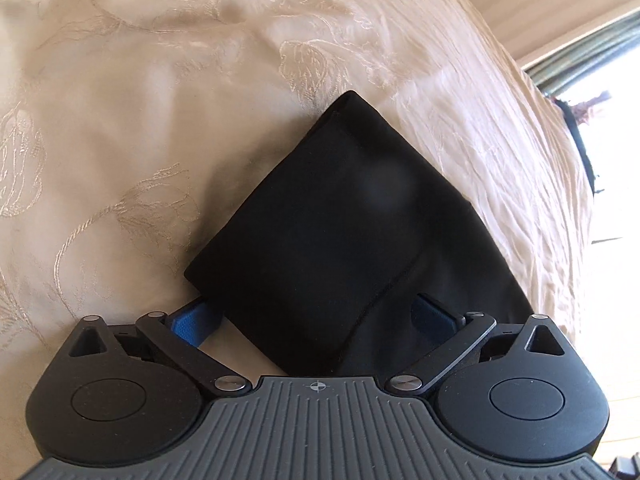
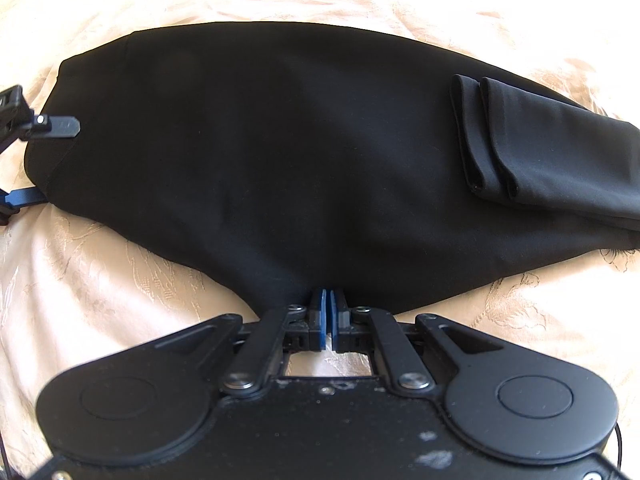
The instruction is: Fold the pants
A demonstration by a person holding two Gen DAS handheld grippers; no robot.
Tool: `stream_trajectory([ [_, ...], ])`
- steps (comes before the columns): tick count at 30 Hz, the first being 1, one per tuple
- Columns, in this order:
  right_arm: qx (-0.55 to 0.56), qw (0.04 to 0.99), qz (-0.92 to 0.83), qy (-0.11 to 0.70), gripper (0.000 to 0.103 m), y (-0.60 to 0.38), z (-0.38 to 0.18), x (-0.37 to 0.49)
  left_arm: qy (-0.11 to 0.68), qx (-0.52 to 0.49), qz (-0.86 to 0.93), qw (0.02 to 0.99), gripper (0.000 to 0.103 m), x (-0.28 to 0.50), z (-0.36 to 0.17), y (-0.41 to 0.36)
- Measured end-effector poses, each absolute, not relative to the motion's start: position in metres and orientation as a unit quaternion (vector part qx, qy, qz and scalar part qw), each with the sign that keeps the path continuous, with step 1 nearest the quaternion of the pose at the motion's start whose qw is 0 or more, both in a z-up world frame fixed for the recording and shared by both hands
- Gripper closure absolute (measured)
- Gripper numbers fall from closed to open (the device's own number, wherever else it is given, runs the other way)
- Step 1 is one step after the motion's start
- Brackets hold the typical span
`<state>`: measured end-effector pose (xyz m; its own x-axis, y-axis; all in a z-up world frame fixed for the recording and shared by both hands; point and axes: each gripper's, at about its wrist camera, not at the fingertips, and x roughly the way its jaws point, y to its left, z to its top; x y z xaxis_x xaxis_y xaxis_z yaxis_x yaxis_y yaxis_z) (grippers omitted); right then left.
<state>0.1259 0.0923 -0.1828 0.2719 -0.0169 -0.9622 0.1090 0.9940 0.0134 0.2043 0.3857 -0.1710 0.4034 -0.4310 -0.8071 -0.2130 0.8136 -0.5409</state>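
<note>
A cream bedspread [image 1: 120,120] with woven leaf patterns covers the whole surface; the left wrist view alone shows a bright window with a green curtain [image 1: 592,52] beyond the bed's edge. The black pants [image 2: 300,152] lie flat on the spread. The right wrist view takes in nearly their full width, with the two leg ends [image 2: 492,140] folded back and lying on top at the right side. The left wrist view shows only one end of the pants [image 1: 332,220], a corner pointing away from the camera. The left gripper [image 1: 316,312] stands wide, its blue pads either side of that end, the cloth lying between and over them; from the right wrist view it appears at the far left edge of the garment [image 2: 44,160]. The right gripper [image 2: 329,300] has its blue pads pressed together at the near hem; whether cloth is pinched between them cannot be told.
</note>
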Motion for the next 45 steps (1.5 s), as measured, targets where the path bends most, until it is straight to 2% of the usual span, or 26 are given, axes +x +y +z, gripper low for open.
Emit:
stream_trajectory([
  [8,0.050,0.800,-0.035,0.596,0.098,0.084,-0.180,0.120,0.549,-0.376,-0.041,0.745,0.003,0.210,-0.174,0.403],
  [9,0.050,0.800,-0.035,0.596,0.098,0.083,-0.180,0.120,0.553,-0.373,-0.027,0.745,0.020,0.211,-0.171,0.405],
  [10,0.050,0.800,-0.035,0.596,0.098,0.083,-0.180,0.119,0.557,-0.351,0.003,0.753,0.053,0.211,-0.166,0.405],
  [11,0.050,0.801,-0.035,0.596,0.098,0.082,-0.179,0.119,0.558,-0.335,0.014,0.759,0.056,0.209,-0.161,0.403],
  [13,0.053,0.801,-0.034,0.596,0.099,0.080,-0.177,0.118,0.547,-0.310,0.011,0.777,0.071,0.205,-0.151,0.398],
  [16,0.049,0.812,-0.043,0.580,0.098,0.078,-0.164,0.114,0.526,-0.242,-0.007,0.815,0.083,0.199,-0.125,0.382],
  [20,0.040,0.833,-0.055,0.549,0.097,0.076,-0.147,0.101,0.489,-0.186,-0.031,0.852,0.086,0.194,-0.092,0.362],
  [27,0.040,0.794,-0.026,0.606,0.098,0.074,-0.181,0.095,0.424,-0.129,-0.067,0.894,0.088,0.185,-0.045,0.321],
  [33,0.048,0.814,0.011,0.579,0.098,0.062,-0.173,0.089,0.372,-0.083,-0.080,0.921,0.088,0.168,-0.004,0.271],
  [40,0.092,0.836,0.074,0.536,0.098,0.000,-0.131,0.057,0.307,-0.011,-0.109,0.945,0.088,0.133,0.049,0.169],
  [45,0.118,0.847,0.071,0.514,0.098,-0.073,-0.109,0.036,0.288,0.017,-0.166,0.943,0.088,0.114,0.050,0.069],
])
